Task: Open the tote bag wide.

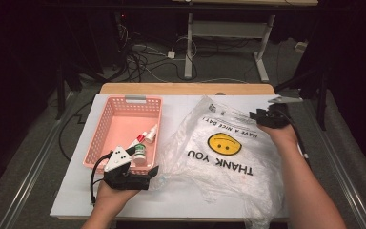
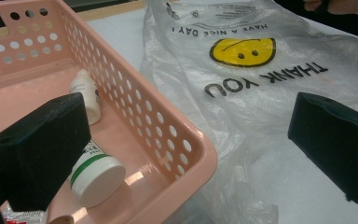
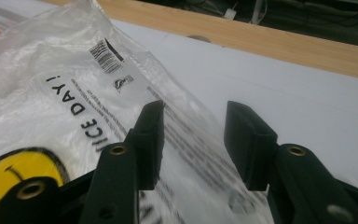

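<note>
While both tongs gape empty, left tongs (image 1: 153, 172) and right tongs (image 1: 253, 114), the plastic bag (image 1: 224, 148) lies diagonally on the desk (image 1: 76, 191), its handles seemingly toward the far edge.

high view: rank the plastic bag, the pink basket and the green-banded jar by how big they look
1. plastic bag, spread across the most table
2. pink basket, clearly smaller than the bag
3. green-banded jar, tiny, lying inside the basket

All three lie at similar depth on the table, so the order looks safe.
</note>
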